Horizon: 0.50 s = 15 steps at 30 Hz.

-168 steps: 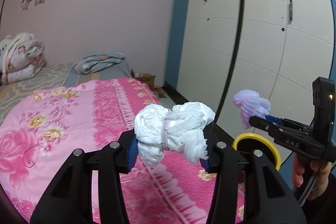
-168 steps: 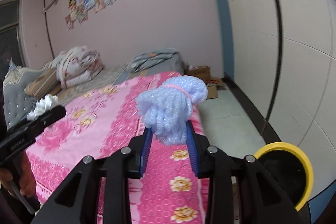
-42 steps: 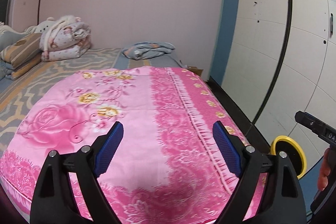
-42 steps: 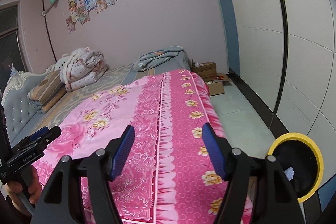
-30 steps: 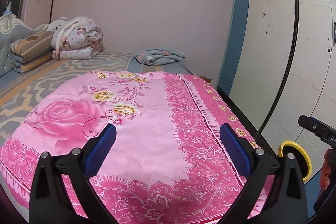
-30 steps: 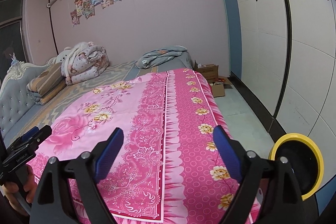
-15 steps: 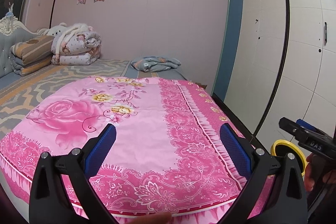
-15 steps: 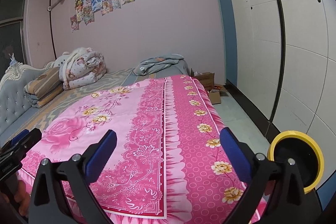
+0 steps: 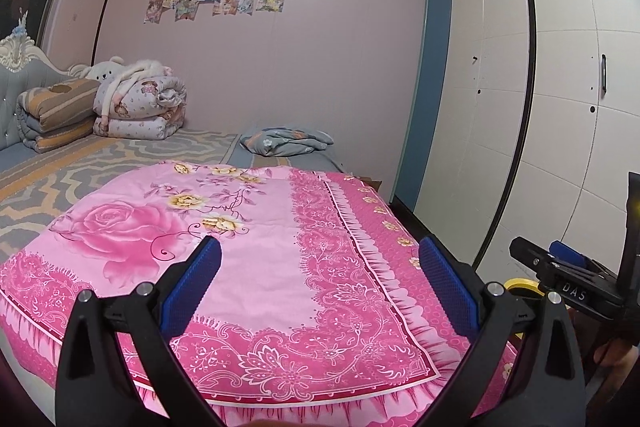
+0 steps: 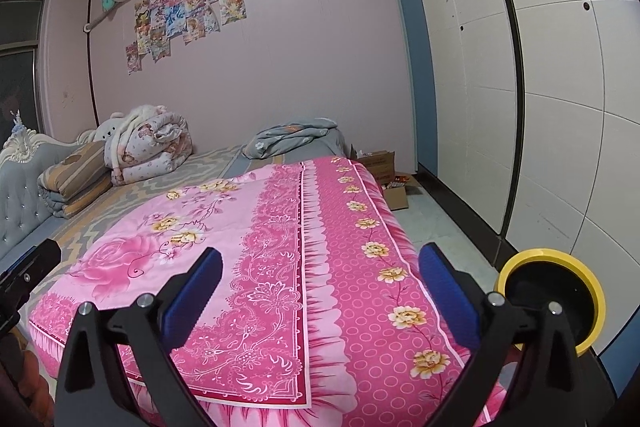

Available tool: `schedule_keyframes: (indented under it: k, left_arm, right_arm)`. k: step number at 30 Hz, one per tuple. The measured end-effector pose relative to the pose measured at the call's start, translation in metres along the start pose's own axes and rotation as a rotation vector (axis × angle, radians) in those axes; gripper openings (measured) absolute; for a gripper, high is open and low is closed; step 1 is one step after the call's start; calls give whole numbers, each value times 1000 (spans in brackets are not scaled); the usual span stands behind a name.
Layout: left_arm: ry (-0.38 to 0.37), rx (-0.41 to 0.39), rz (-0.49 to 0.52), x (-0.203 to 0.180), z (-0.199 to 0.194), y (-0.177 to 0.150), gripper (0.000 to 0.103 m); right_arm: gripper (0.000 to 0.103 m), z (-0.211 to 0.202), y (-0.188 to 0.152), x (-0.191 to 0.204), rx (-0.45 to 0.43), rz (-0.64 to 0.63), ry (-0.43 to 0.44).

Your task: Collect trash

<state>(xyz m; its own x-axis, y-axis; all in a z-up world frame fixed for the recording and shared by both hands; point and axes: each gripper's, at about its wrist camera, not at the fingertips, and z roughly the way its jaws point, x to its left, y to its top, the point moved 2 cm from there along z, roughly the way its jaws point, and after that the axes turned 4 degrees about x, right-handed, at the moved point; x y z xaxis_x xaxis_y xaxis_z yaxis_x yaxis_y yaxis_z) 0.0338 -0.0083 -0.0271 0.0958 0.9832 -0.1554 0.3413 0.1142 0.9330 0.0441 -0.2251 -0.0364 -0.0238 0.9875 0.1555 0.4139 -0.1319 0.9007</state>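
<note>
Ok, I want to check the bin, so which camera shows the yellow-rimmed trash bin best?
The right wrist view: the yellow-rimmed trash bin shows most of its rim and dark inside, beside the bed. In the left wrist view only a sliver of rim shows, between a left gripper finger and the right gripper.

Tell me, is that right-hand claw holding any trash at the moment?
No, the right gripper is wide open, and only the pink bedspread shows between its blue pads.

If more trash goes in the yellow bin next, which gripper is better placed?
Right, probably. The yellow bin sits just beside the right gripper, its opening in full view. For the left gripper, the bin is mostly hidden behind the right one. Both are open and empty.
</note>
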Motion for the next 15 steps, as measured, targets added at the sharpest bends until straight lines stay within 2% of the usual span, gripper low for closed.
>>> schedule_keyframes:
  k: [15]
  left_arm:
    - [-1, -4, 5, -3, 0, 4, 95]
  right_arm:
    - [95, 4, -2, 2, 19, 17, -6]
